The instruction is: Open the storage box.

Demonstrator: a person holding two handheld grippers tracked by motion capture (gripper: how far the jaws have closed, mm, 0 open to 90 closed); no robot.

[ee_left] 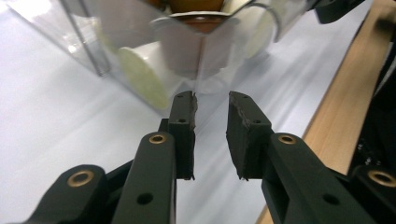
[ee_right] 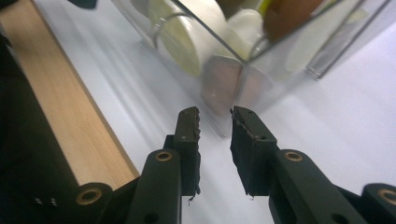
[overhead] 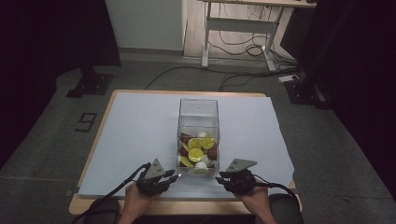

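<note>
Flanking the clear box (overhead: 198, 133) at lower centre, your left gripper (overhead: 172, 178) and right gripper (overhead: 223, 176) sit nearly clenched, empty

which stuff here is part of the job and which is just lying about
In the job:
- clear plastic box on the white sheet
- lime slices, brown pieces and white pieces inside it
- left gripper and right gripper, jaws nearly shut, empty, at the box's near corners

Lying about:
- white-legged desk
- black floor cables
- black stand base
</note>
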